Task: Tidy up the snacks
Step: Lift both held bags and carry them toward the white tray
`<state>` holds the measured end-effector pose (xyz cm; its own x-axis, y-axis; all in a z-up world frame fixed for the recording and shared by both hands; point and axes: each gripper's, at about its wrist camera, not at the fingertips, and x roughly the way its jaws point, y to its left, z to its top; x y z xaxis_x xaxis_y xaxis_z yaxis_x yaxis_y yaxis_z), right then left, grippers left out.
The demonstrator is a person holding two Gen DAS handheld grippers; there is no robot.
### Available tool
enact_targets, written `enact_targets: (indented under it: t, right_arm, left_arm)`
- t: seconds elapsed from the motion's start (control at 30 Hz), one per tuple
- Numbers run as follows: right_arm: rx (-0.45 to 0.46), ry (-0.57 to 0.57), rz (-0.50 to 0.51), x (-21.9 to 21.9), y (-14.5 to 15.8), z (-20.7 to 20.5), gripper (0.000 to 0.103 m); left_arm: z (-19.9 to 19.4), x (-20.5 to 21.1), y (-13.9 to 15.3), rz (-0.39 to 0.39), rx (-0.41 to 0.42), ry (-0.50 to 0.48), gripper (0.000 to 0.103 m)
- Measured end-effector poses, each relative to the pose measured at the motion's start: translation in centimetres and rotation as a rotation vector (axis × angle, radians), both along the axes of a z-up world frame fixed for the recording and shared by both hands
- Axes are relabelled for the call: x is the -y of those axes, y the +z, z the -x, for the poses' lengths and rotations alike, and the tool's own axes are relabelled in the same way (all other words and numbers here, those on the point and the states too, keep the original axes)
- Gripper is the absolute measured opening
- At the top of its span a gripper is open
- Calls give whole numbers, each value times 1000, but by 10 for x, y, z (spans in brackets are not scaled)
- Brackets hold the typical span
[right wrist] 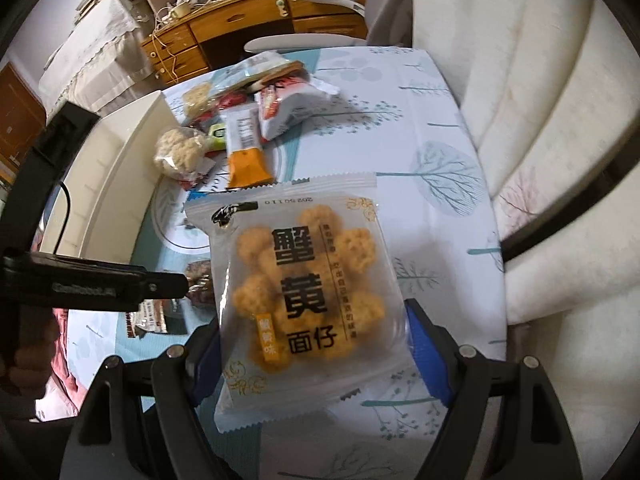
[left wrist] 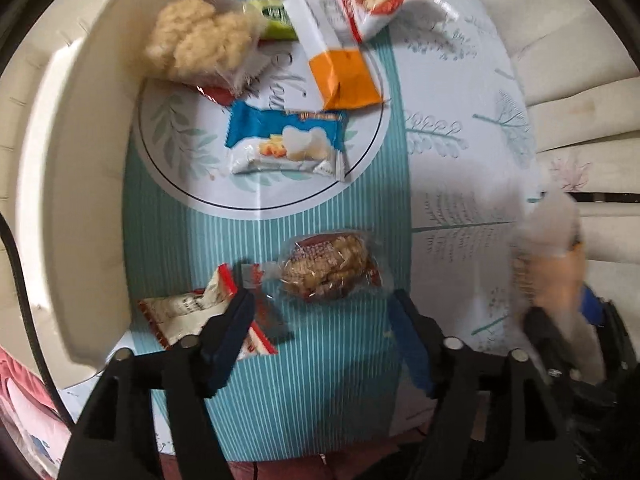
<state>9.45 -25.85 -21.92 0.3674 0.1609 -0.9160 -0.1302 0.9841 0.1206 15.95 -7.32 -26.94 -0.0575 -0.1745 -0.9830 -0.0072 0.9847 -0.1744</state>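
now right gripper (right wrist: 312, 344) around snack packet (right wrist: 300, 292)

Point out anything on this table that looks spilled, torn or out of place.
Nothing looks spilled or torn. The snacks lie in a loose heap at the table's far end, with a blue-and-white packet, a clear-wrapped brown snack and a red-and-white packet scattered apart. The right gripper holds a crab-roe noodle packet.

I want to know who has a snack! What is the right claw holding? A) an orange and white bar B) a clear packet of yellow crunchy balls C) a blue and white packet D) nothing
B: in the right wrist view, the right claw is closed on both sides of the clear packet of yellow crunchy balls.
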Motion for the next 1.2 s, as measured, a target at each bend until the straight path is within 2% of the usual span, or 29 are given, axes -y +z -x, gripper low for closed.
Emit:
enact_targets:
  t: [0.27, 0.63, 0.87, 0.97, 1.2]
  right_arm:
    - [-23, 39, 22, 20, -6, -7, 81]
    - [-54, 112, 28, 28, -14, -18, 81]
    - [-62, 130, 28, 28, -16, -21, 81]
    - [-64, 132, 29, 27, -17, -21, 81]
    - [-66, 130, 32, 23, -17, -19, 81]
  left_arm:
    - [-3, 2, -33, -41, -4, 59, 70]
    - [-10, 2, -39, -6, 68, 116, 73]
    - [-14, 11, -35, 2, 170, 101, 64]
    - [-15, 15, -31, 36, 228, 101, 58]
    - [-9, 1, -27, 76, 249, 108, 56]
